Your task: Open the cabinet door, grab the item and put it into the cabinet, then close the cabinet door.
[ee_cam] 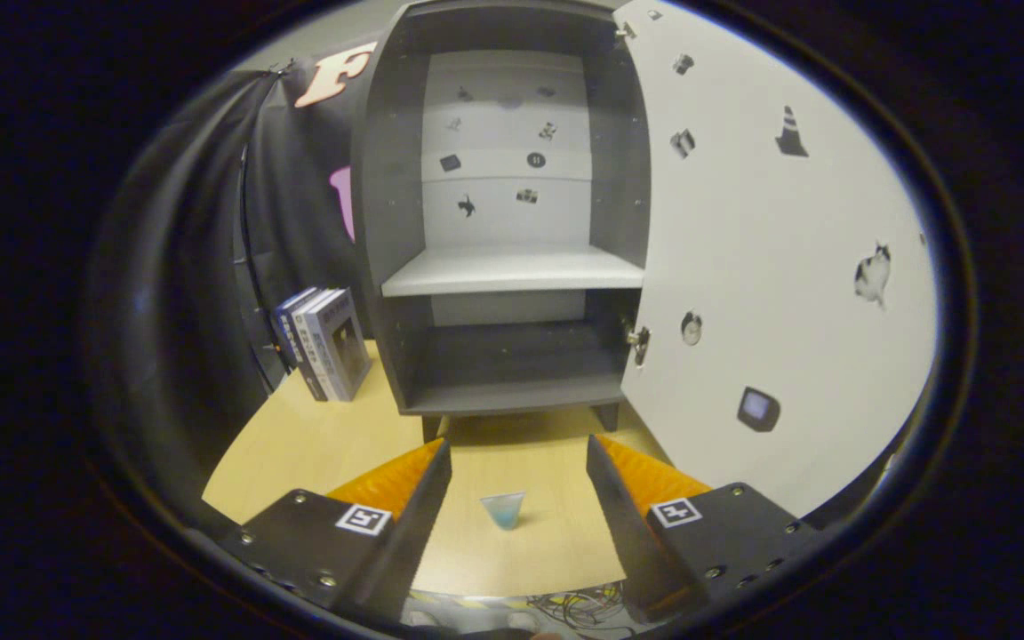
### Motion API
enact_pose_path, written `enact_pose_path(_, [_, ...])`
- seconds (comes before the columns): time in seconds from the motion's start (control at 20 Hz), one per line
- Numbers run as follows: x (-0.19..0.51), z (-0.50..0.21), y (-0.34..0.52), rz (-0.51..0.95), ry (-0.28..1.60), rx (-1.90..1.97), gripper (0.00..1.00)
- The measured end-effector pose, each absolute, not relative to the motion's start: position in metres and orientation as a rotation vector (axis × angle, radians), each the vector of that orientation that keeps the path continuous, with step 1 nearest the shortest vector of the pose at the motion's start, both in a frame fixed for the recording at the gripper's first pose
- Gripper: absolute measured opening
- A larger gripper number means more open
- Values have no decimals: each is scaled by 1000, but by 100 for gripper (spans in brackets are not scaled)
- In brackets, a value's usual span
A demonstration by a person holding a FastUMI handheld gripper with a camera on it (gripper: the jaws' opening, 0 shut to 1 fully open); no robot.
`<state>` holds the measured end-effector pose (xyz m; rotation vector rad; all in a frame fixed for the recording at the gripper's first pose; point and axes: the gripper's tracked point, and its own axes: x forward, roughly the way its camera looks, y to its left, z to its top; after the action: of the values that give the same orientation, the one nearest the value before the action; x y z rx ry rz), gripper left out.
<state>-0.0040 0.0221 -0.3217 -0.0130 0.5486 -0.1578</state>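
Observation:
A dark grey cabinet (512, 222) stands on the wooden table (299, 444) ahead of me, its white door (770, 267) swung wide open to the right. Inside are a pale shelf (512, 271) and a dark lower compartment, both bare. A small, pale blue, see-through cone-shaped item (503, 510) sits on the table between my fingers, touching neither. My gripper (519, 458) is open, its fingertips pointing toward the cabinet's base.
Three books (324, 342) stand upright left of the cabinet against the black cloth wall. Small stickers dot the door and the cabinet's back panel. Cables (579, 609) lie below the table's near edge.

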Motion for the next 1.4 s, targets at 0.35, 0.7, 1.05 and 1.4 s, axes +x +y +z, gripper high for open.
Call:
enact_pose_path(0.35, [20, -432, 23, -106, 752, -40, 95])
enact_pose_path(0.7, [27, -494, 13, -68, 887, -61, 90])
enact_pose_path(1.05, [28, -506, 6, -56, 933, -57, 56])
enact_pose_path(1.4, [43, -417, -3, -61, 814, -51, 56])
